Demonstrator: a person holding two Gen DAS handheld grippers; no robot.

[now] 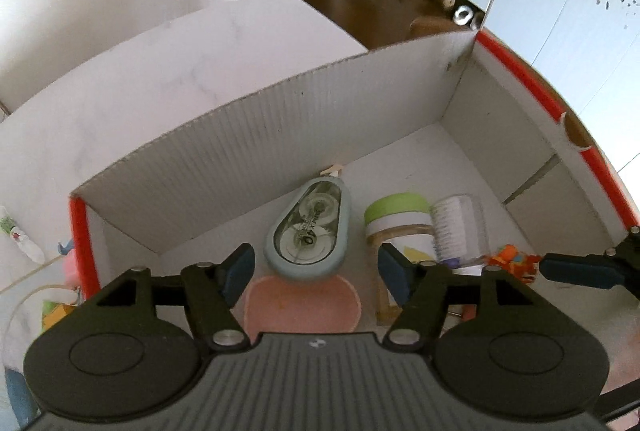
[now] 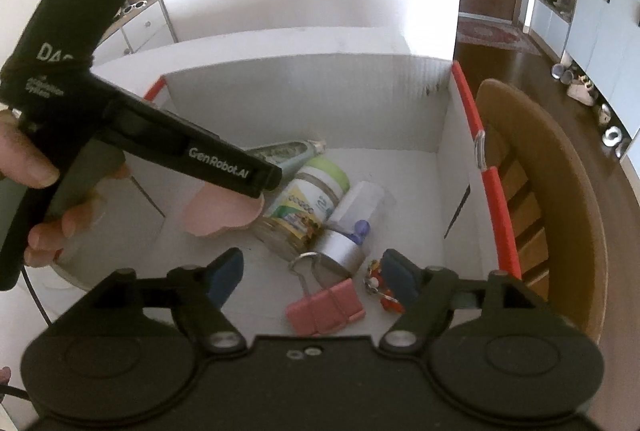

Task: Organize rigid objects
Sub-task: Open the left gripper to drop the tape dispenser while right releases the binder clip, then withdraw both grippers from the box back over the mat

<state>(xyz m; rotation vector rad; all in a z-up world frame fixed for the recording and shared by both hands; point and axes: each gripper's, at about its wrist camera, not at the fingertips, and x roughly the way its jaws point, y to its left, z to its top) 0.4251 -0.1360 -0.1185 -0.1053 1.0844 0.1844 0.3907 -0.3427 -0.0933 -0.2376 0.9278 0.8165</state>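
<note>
A white cardboard box with red edges holds the items. On its floor lie a grey-blue correction tape dispenser, a pink flat piece, a green-lidded jar and a clear small bottle. My left gripper hangs open over the dispenser, its pads clear of it. In the right wrist view my right gripper is open above a pink binder clip, with the jar, a silver-capped bottle and an orange trinket beside it. A hand holds the left gripper's black body.
The box stands on a white marble table. Small colourful items lie outside its left wall. A wooden chair stands close against the box's right side. The box floor's far right part is bare.
</note>
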